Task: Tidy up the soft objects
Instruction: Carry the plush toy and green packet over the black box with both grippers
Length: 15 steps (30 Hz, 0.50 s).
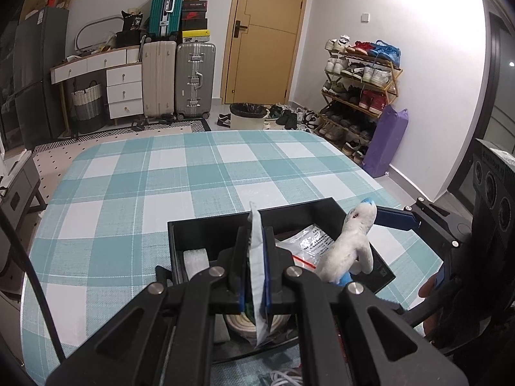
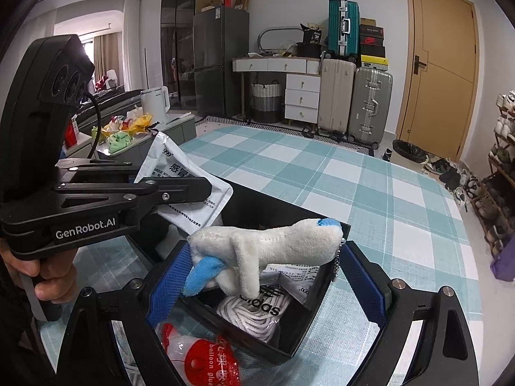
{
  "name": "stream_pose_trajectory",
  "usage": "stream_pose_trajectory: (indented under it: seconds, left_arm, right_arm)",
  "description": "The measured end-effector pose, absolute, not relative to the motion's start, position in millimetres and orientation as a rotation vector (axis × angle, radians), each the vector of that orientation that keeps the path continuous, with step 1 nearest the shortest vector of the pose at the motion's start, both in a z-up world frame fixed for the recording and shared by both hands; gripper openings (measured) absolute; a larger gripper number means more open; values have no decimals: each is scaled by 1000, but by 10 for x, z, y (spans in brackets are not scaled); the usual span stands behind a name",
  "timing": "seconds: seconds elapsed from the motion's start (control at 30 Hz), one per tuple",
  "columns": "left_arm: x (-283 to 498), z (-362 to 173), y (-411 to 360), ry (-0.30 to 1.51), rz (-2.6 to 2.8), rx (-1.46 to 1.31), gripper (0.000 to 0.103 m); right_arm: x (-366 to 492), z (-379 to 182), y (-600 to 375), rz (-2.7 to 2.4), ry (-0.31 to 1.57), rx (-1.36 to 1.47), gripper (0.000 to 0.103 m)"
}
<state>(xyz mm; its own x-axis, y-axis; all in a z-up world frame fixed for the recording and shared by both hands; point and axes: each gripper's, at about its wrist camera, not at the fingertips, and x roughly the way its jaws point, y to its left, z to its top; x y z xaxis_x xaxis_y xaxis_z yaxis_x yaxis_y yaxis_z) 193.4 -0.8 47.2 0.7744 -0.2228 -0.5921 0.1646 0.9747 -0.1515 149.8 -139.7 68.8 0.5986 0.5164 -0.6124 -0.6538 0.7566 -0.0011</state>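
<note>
Left tongs (image 1: 256, 276) are clamped shut on a flat white sachet (image 1: 257, 257), held edge-up above the black box (image 1: 206, 225), which looks like staging it to drop in upright. Right tongs (image 2: 267, 276) stand wide with the white plush toy (image 2: 267, 244) lying lengthwise between the blue pads (image 2: 363, 273); whether it's squeezed or just spanning them I can't tell for certain, but it sits clear of the box contents, so I read it as carried. Both items hover over the box, which sits on the checked surface (image 1: 161, 177); my guess is both are going in. The right view shows what the left hides: the sachet's printed face, an adidas-marked fabric item (image 2: 257, 308) and a crumpled packet (image 2: 299, 276) inside the box, plus a red balloon-glue pack (image 2: 206, 360) just outside its near wall. The left view alone shows the white foam block (image 1: 194, 257) in the box's left compartment and a rolled band (image 1: 254, 321) below the tongs.
</note>
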Motion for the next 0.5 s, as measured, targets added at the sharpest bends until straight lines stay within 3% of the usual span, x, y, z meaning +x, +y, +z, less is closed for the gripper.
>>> stream_pose_trajectory:
  seconds: [0.5]
  left_arm:
    - [2021,326,-55,689,-203,-51,5]
  right_arm:
    - [1600,598,-1284,694,645,-288,93]
